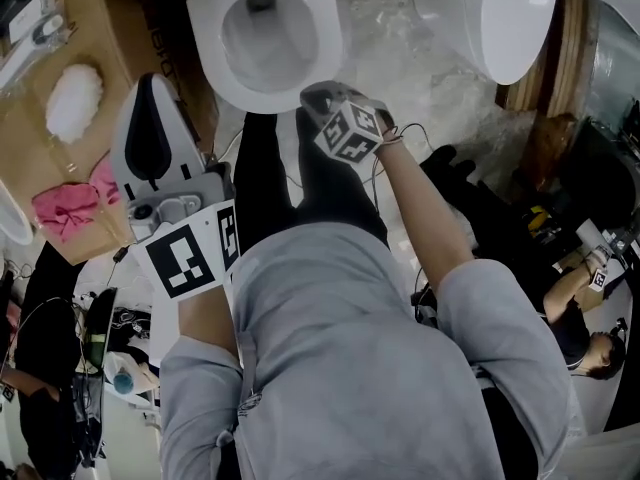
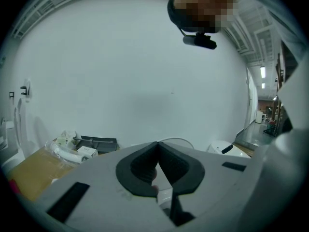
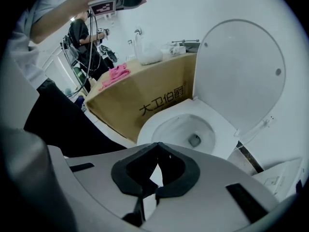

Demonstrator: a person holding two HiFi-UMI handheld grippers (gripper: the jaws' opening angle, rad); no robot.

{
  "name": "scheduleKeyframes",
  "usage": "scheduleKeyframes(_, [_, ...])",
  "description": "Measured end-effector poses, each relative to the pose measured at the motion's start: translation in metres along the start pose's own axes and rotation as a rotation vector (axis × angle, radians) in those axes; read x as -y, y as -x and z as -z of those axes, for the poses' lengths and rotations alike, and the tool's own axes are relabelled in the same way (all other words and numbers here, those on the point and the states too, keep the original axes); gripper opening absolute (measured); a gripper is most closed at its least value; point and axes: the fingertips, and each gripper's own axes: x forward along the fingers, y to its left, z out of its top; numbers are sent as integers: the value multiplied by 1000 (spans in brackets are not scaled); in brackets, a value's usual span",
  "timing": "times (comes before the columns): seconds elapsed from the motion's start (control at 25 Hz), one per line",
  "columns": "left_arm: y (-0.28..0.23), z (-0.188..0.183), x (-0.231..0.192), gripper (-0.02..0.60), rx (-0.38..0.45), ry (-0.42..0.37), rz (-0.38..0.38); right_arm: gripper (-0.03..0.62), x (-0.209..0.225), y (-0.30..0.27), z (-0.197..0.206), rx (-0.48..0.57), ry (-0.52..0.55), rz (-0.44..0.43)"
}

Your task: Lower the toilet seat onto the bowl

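The white toilet bowl [image 1: 265, 38] stands open straight ahead of me, also seen in the right gripper view [image 3: 178, 129]. Behind it a white oval panel [image 3: 241, 76], seat or lid, stands upright; I cannot tell the two apart. My right gripper [image 1: 315, 93] hangs just before the bowl's front rim, its jaws [image 3: 157, 146] shut with nothing between them. My left gripper [image 1: 150, 83] is off to the left of the bowl, beside the cardboard. It points at a blank wall, jaws [image 2: 158, 144] shut and empty.
A brown cardboard box [image 1: 100, 148] stands left of the toilet, with a pink cloth [image 1: 65, 208] and a white fluffy pad [image 1: 72, 98] on it. A second toilet [image 1: 500, 18] is at the upper right. Cables lie on the floor, and another person [image 1: 580, 308] is at the right.
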Motion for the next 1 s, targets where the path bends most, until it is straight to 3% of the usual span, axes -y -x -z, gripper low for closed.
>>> scheduleKeyframes(0.32, [-7,-33,8,0,37,-16,19,-1,29,54,-69,215,-151,101])
scheduleKeyframes(1.0, [0,-114,26,0,106,-28,35,-2,54,148,-174,437,-156,165])
